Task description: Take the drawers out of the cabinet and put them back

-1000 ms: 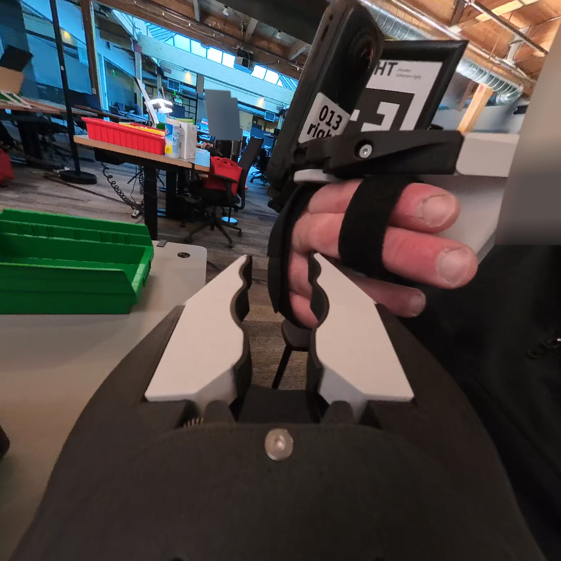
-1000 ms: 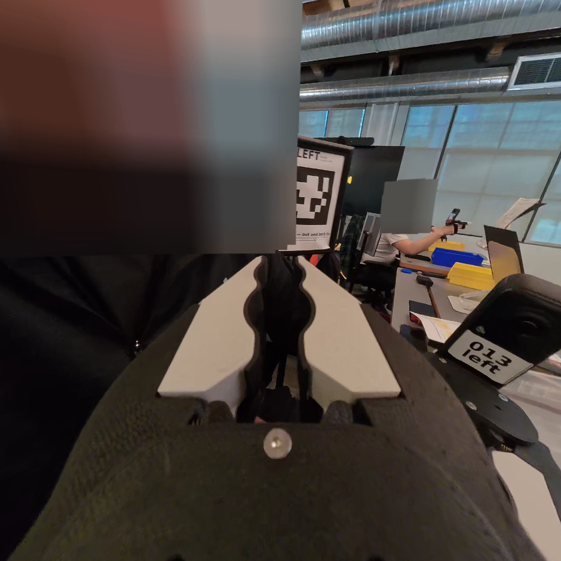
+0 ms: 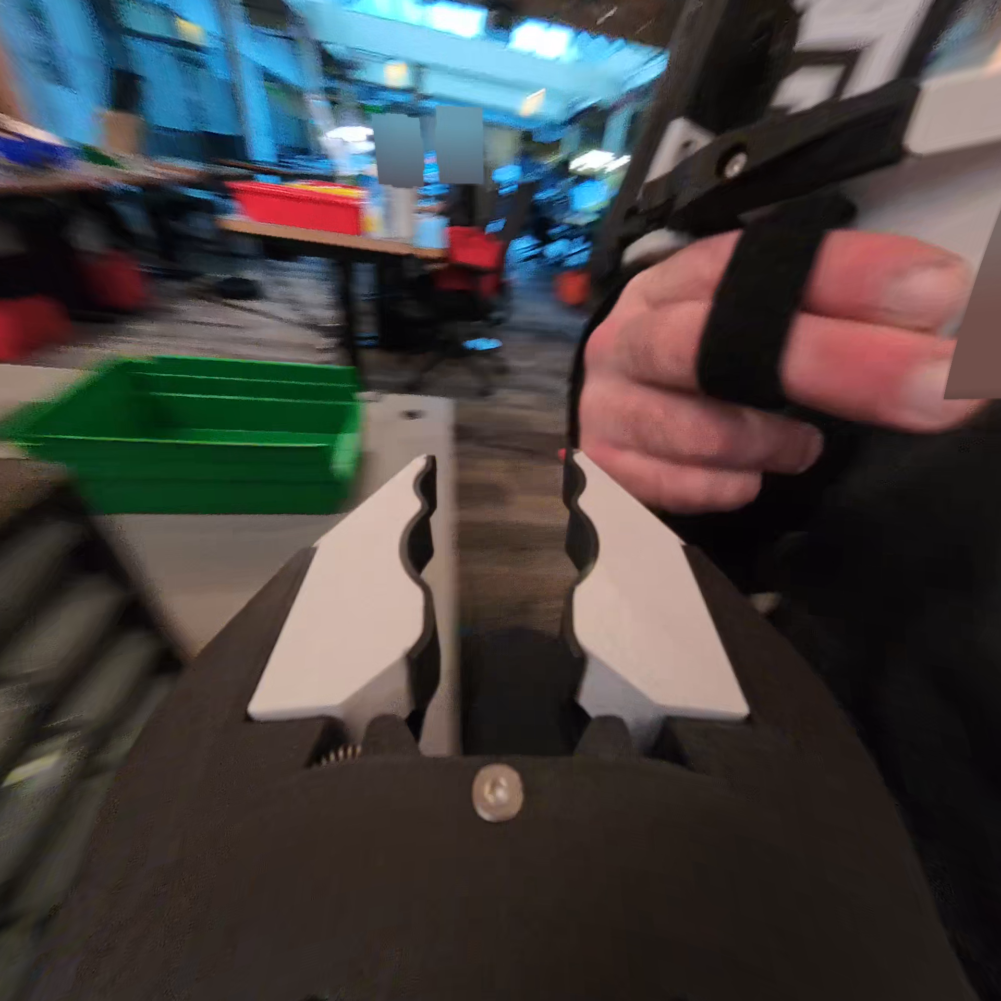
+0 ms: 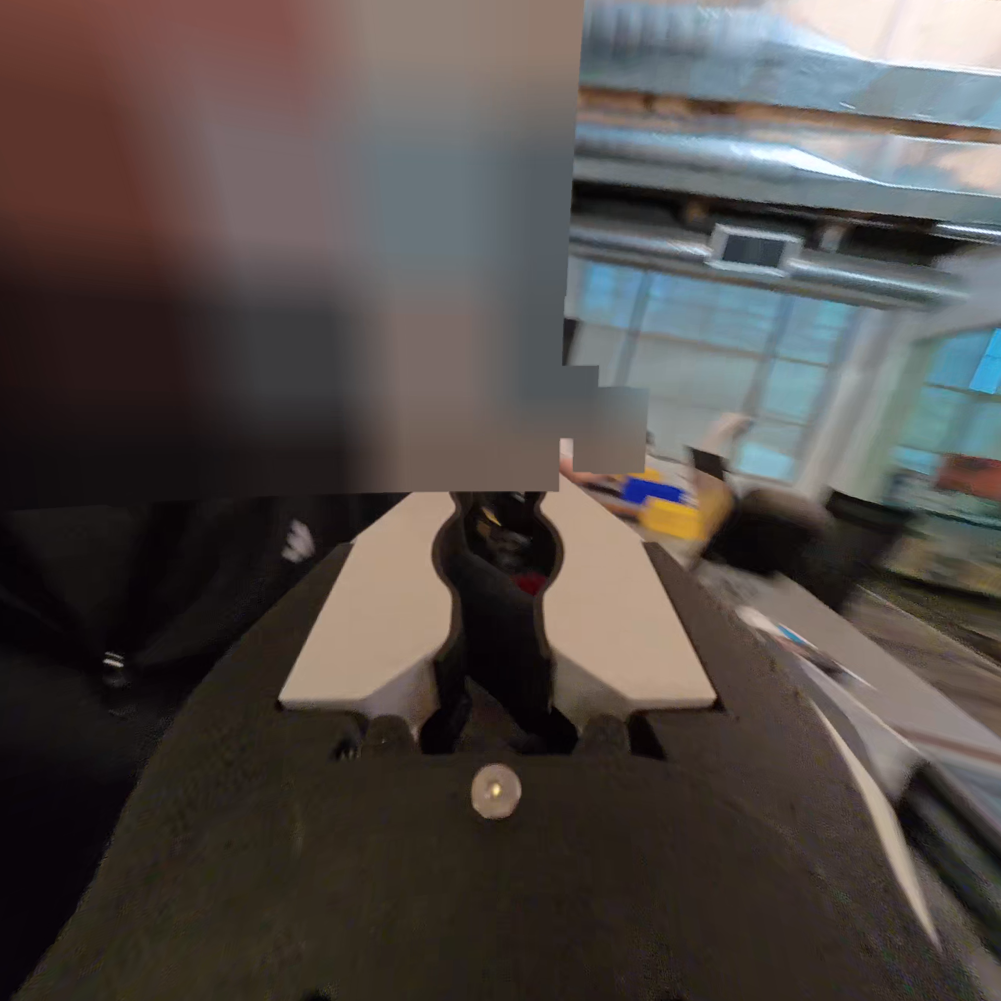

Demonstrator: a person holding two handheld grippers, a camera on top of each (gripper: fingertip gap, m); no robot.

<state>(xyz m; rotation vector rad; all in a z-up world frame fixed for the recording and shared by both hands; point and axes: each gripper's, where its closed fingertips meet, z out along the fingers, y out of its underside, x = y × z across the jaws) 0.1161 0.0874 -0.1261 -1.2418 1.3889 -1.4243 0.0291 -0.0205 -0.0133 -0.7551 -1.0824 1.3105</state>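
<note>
Left gripper (image 3: pixel 498 471) was released, jaws spread w/ a clear gap and nothing between them; only table edge and floor showed through the gap. Its view was smeared by motion blur. Ahead and to the left of its fingers sat a green bin (image 3: pixel 206 433) on a pale grey table (image 3: pixel 216 547), well apart from the tips. Just off the right fingertip was a hand (image 3: pixel 731 379), strapped by a black band into the handle of the other tool, fingers curled round the grip. Farther ahead, beyond the green bin, a red bin (image 3: pixel 295 206) rested on a wooden bench (image 3: pixel 325 238), w/ a red chair (image 3: pixel 471 254) beside it. At the far left edge, close to the tool body, a dark blurred shape showed; couldn't tell what it was.

Right gripper (image 4: pixel 498 501) was also unclenched, jaws part-way apart, narrower than the left's; nothing was gripped, only dark clothing lay behind the gap. Its fingertips were partly covered by a privacy patch. Ahead to the right: blue bin (image 4: pixel 650 490) and yellow bin (image 4: pixel 671 517) on a distant desk, both blurred. Windows (image 4: pixel 758 368) stood beyond.

Cabinet and drawers: couldn't make them out in either view.
</note>
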